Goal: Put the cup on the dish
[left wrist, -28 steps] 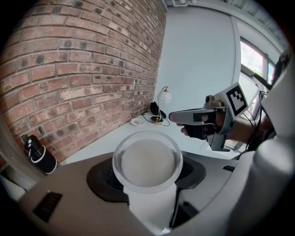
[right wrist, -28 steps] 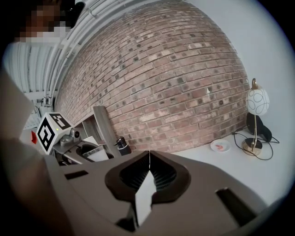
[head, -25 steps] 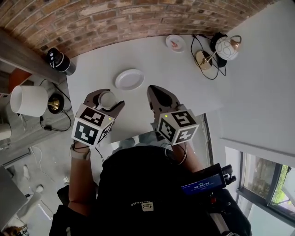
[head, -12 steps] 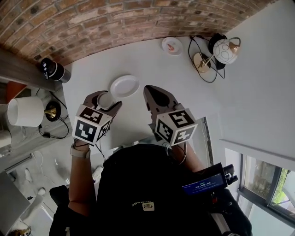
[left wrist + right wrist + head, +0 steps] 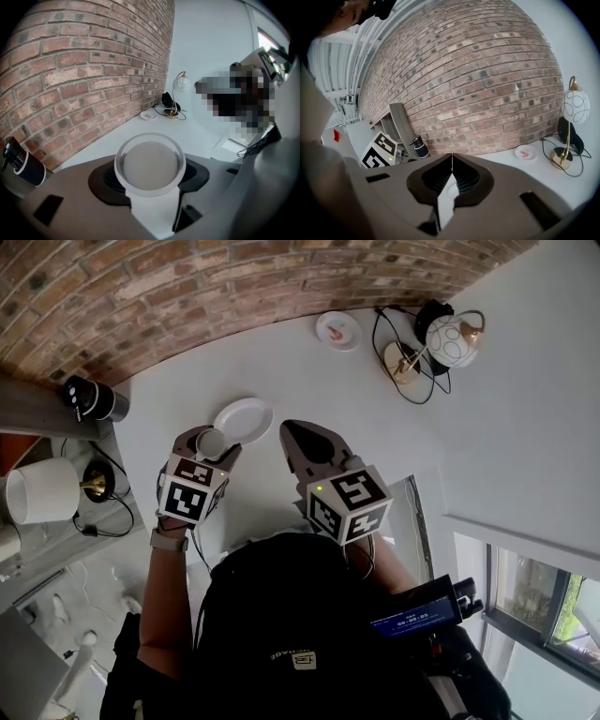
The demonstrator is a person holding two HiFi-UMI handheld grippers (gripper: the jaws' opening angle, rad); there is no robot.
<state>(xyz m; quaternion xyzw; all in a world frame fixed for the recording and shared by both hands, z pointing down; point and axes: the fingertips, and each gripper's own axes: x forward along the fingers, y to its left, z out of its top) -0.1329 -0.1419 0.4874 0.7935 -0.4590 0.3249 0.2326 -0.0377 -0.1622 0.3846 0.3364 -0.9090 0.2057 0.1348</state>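
1. Head view: the left hand-held gripper (image 5: 210, 439) is clamped around a pale cup (image 5: 214, 445), mouth up. The white dish (image 5: 246, 416) lies on the white surface (image 5: 309, 371) at 1 o'clock of the cup. Its near rim meets the cup's outline, and nothing stands between them. The right hand-held gripper (image 5: 292, 435) hangs at 3 o'clock of the cup, jaws pressed together and empty, near the dish's 4 o'clock edge. Farther off are a small plate (image 5: 337, 329) at 1 o'clock and a globe lamp (image 5: 448, 337) with black cables at 2 o'clock. A black cylinder (image 5: 89, 397) stands at 10 o'clock below the brick wall (image 5: 141, 287), and a white lampshade (image 5: 37, 491) is at 9 o'clock.
2. Left gripper view: both jaws grip the cup's wall from the sides, and nothing shows inside it. The small plate and lamp stand beyond at 12 o'clock, the cylinder at 9 o'clock. The dish is hidden under the jaws.
3. Right gripper view: the jaws meet in a thin seam, holding nothing. The left one's marker cube (image 5: 379, 150) shows at 9 o'clock, the lamp at 3 o'clock.
4. Against one second ago, head view: bare surface then separated cup and dish; now the cup sits at the dish's rim. Both hand-held grippers have moved toward 12 o'clock. The right jaws stay together.
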